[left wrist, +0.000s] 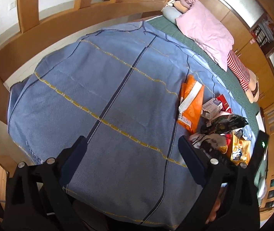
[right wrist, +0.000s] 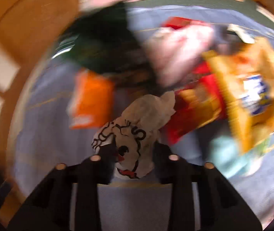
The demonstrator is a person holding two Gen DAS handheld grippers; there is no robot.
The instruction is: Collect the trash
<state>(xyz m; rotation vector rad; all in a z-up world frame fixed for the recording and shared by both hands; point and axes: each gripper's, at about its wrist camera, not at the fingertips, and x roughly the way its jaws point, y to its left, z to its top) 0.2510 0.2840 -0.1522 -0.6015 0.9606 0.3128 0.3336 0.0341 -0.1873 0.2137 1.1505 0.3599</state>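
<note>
My left gripper (left wrist: 132, 140) hangs open over a blue blanket (left wrist: 108, 88), with nothing between its fingers. A trash pile lies to its right: an orange bag (left wrist: 191, 104), a white box (left wrist: 213, 105), a dark snack bag (left wrist: 225, 123) and a yellow chip bag (left wrist: 239, 150). My right gripper (right wrist: 135, 148) is shut on a crumpled white wrapper (right wrist: 137, 130) printed in black and red. The right wrist view is blurred; beyond the wrapper I make out the orange bag (right wrist: 90, 104), a dark green bag (right wrist: 106, 53), a red bag (right wrist: 198, 104) and the yellow chip bag (right wrist: 252, 88).
The blanket covers a bed with a green sheet (left wrist: 177, 28). A pink pillow (left wrist: 204, 28) and a red-striped soft toy (left wrist: 239, 71) lie at its head. Wooden panelling (left wrist: 59, 27) and cabinets (left wrist: 252, 44) surround the bed. A black device with a green light (left wrist: 261, 148) is at the right edge.
</note>
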